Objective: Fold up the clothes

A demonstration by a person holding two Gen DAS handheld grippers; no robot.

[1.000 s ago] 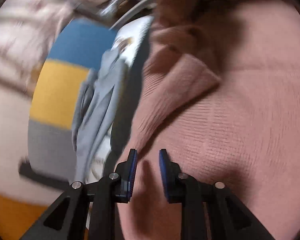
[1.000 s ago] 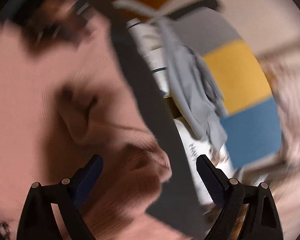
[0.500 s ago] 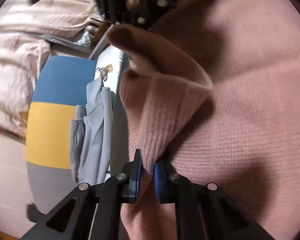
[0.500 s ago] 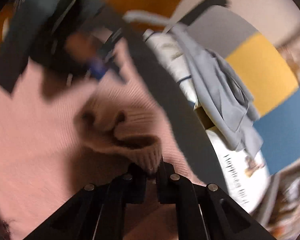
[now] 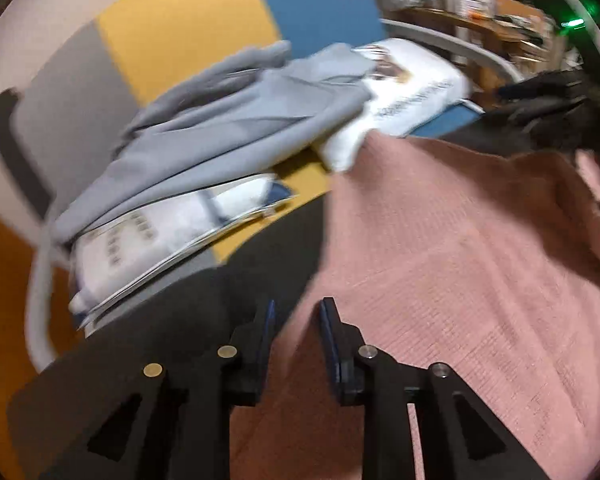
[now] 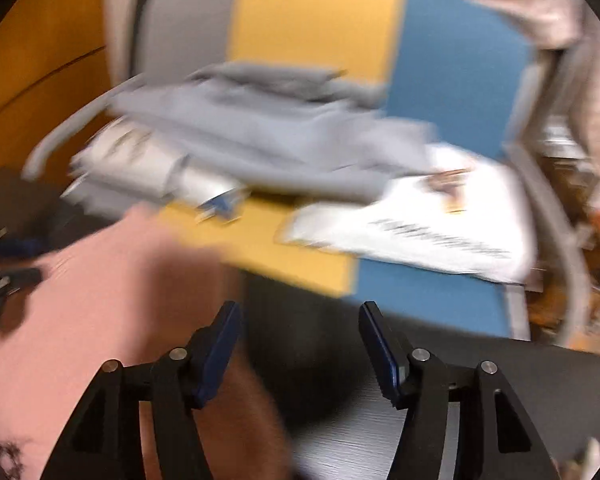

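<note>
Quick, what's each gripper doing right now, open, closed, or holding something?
Left gripper: open, just widened, over the pink sweater edge, not pinching it.
Right gripper: open, just widened, holding nothing.

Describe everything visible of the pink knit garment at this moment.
The pink knit garment is a ribbed, sweater-like piece lying spread on a dark tabletop, its surface fairly flat with one diagonal crease. Its left edge lies just short of the table's edge, near a chair piled with grey clothing. A small dark button-like spot shows near its far right side. The left gripper stands over its near edge, nothing pinched. The picture is motion-blurred, so finer detail is unclear.
</note>
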